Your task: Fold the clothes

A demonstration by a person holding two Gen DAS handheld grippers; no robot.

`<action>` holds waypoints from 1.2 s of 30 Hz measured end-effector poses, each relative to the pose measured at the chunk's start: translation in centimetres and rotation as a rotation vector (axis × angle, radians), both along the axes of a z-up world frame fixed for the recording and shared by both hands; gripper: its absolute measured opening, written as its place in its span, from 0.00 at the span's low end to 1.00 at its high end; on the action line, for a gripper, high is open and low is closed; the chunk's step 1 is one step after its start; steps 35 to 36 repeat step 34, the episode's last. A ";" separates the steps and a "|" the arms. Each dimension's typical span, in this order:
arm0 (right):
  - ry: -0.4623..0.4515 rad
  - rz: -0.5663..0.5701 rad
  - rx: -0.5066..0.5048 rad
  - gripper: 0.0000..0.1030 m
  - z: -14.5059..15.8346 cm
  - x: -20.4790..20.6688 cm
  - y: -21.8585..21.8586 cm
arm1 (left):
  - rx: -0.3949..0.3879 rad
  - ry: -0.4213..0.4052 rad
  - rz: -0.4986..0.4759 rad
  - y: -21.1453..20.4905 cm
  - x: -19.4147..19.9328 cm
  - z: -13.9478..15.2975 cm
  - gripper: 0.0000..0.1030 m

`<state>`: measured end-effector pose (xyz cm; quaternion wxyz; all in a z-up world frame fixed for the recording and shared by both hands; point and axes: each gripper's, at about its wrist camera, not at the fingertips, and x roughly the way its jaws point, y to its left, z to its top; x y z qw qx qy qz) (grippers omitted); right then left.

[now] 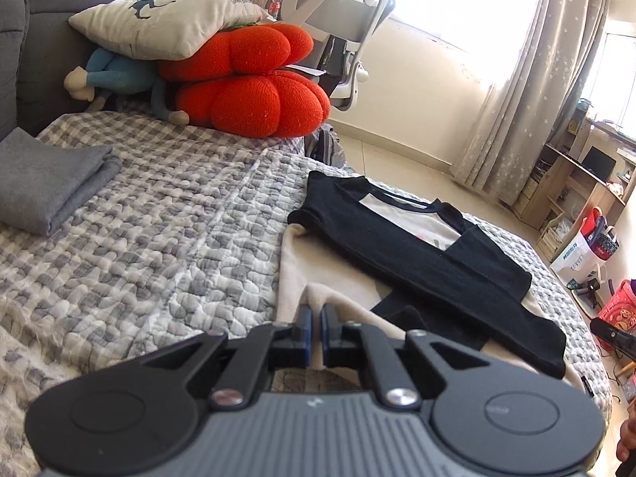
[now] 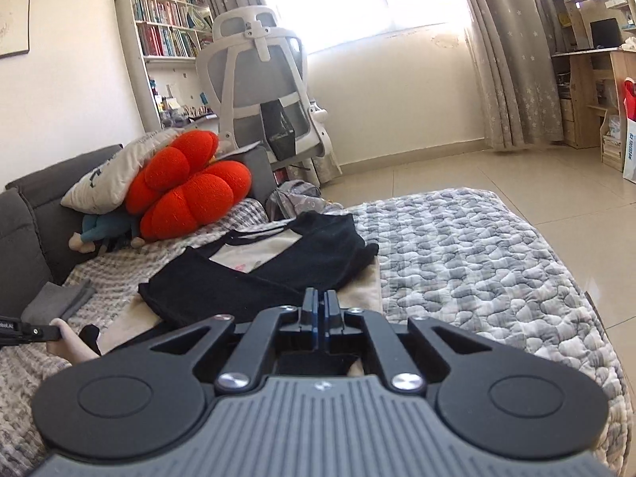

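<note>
Both grippers, L (image 1: 317,315) & R (image 2: 322,301), clamped on shirt (image 1: 417,246) hem near bed (image 1: 159,218) edge—lift evenly, fold twd collar.

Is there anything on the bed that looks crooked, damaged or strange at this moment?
Nothing is damaged or spilled. The shirt lies half folded, its black sleeves crossed over the pale body, and it sits slanted on the quilt. At the headboard a pillow rests tilted on two stacked red cushions.
</note>
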<state>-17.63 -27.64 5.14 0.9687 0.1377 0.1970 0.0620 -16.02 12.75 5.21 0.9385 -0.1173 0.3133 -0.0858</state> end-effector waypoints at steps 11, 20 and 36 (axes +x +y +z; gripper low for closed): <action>0.147 0.020 0.133 0.26 -2.9 -4.1 -2.0 | -0.045 0.049 -0.077 2.0 -4.3 -2.2 0.05; 0.164 -0.029 0.087 0.49 -3.0 -7.7 -1.8 | -0.080 0.101 -0.085 2.5 -5.8 -3.5 0.05; 0.046 0.077 0.315 0.13 -2.0 -7.7 -2.3 | -0.163 0.111 -0.078 3.0 -5.0 -2.9 0.05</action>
